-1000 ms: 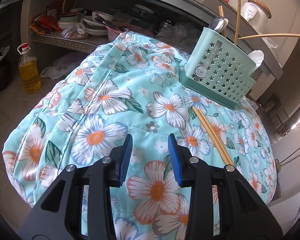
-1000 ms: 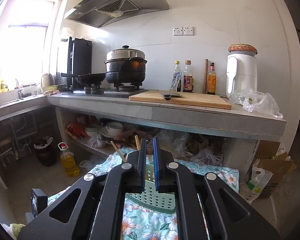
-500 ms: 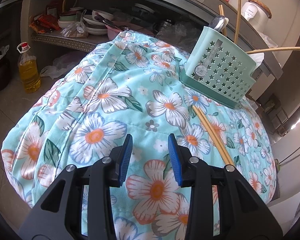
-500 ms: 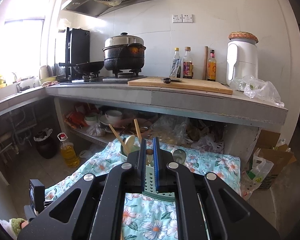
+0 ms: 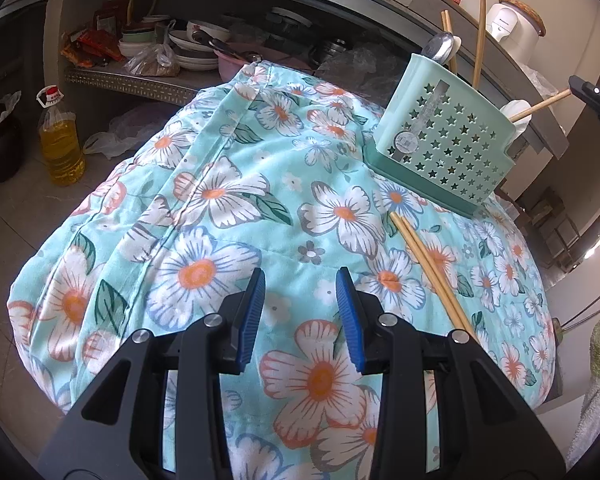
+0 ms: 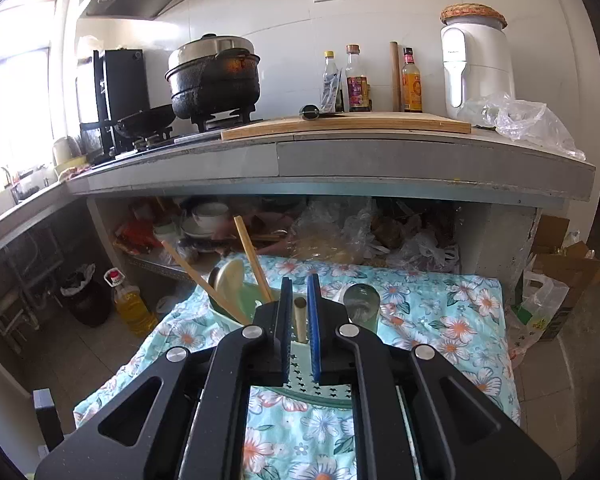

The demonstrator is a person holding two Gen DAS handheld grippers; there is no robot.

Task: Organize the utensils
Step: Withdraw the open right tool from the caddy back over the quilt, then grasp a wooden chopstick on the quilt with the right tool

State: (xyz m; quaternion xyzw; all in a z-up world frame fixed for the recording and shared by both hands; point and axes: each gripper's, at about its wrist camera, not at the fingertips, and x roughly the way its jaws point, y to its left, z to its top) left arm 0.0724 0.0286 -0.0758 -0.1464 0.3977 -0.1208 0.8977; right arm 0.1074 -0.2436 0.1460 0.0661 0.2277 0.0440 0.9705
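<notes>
Since the earlier frame the right gripper [image 6: 300, 312] has dropped toward the holder [image 5: 440, 140], so the counter [image 6: 380, 160] sits higher in its view; its jaws have just been opening, a chopstick [image 6: 299, 320] upright in the narrow gap; can't tell if the pads still press on it. In the left view that chopstick [image 5: 540, 107] now leans out of the holder's right end, steeper than before, with the right gripper's black tip [image 5: 596, 96] newly at the edge; left gripper [image 5: 300, 312] unmoved.

Left to right in the left view: oil bottle [image 5: 60, 140] on the floor; shelf [image 5: 140, 80] of bowls under the counter; floral cloth [image 5: 220, 200] over a rounded mound; left gripper low centre, blue pads apart, nothing between them, over the cloth; two chopsticks [image 5: 428, 272] lying side by side on the cloth, running from the holder's base toward the gripper's right finger; holder at upper right on the cloth, mint green, star-shaped holes, round sticker on the front, darker green base tray, tilted in this view; a metal spoon [image 5: 440, 46] and two more chopsticks [image 5: 478, 40] stand in it.

Right view: a pot [image 6: 214, 76] on the stove at left, bottles [image 6: 356, 80] mid-counter, a white appliance [image 6: 476, 68] at right.
</notes>
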